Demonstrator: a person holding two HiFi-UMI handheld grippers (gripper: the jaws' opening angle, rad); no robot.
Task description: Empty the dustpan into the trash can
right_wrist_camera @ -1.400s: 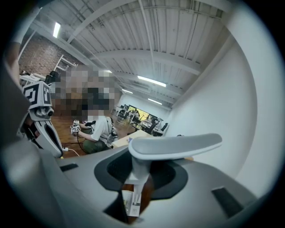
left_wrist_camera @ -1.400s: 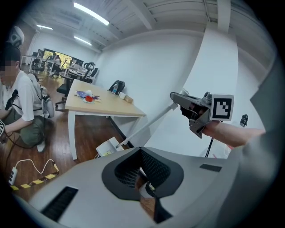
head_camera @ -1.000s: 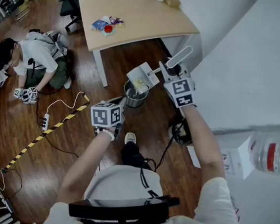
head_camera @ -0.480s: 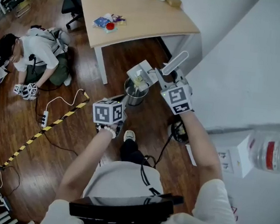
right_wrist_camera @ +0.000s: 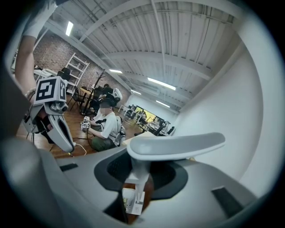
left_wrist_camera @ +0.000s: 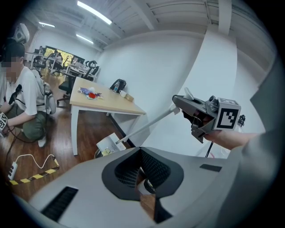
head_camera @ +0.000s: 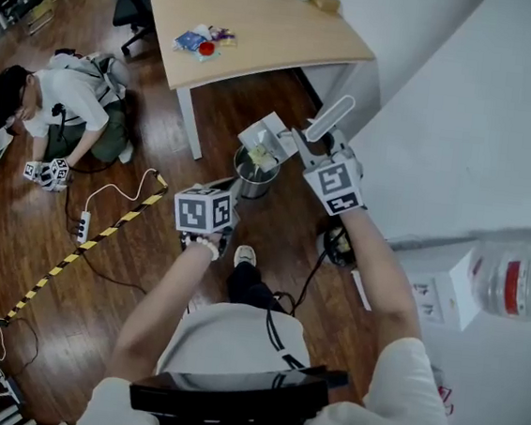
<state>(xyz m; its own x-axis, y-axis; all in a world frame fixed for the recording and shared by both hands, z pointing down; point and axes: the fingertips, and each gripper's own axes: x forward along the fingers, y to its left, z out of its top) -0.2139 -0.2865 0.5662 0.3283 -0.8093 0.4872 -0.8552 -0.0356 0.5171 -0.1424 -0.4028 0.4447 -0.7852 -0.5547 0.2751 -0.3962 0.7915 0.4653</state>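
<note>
A white dustpan point(head_camera: 262, 140) with yellowish scraps in it hangs tilted right over the round metal trash can point(head_camera: 255, 179) on the wood floor. Its long shaft runs back to a grey handle point(head_camera: 327, 119). My right gripper point(head_camera: 312, 146) is shut on that handle; in the right gripper view the handle point(right_wrist_camera: 176, 143) crosses just above the jaws and the dustpan point(right_wrist_camera: 132, 201) shows below them. My left gripper point(head_camera: 231, 190) hovers beside the can, jaws together with nothing between them point(left_wrist_camera: 144, 187). From it I see the dustpan point(left_wrist_camera: 109, 144) and the right gripper point(left_wrist_camera: 196, 113).
A wooden table point(head_camera: 256, 31) with small items stands behind the can. A person point(head_camera: 69, 106) crouches at the left by a power strip point(head_camera: 85, 227) and yellow-black tape point(head_camera: 82, 249). A white wall, a box point(head_camera: 436, 291) and a water bottle point(head_camera: 513, 280) close the right side.
My right gripper has drawn slightly back and down, and the dustpan has shifted a little left over the can. The left gripper has stayed where it was.
</note>
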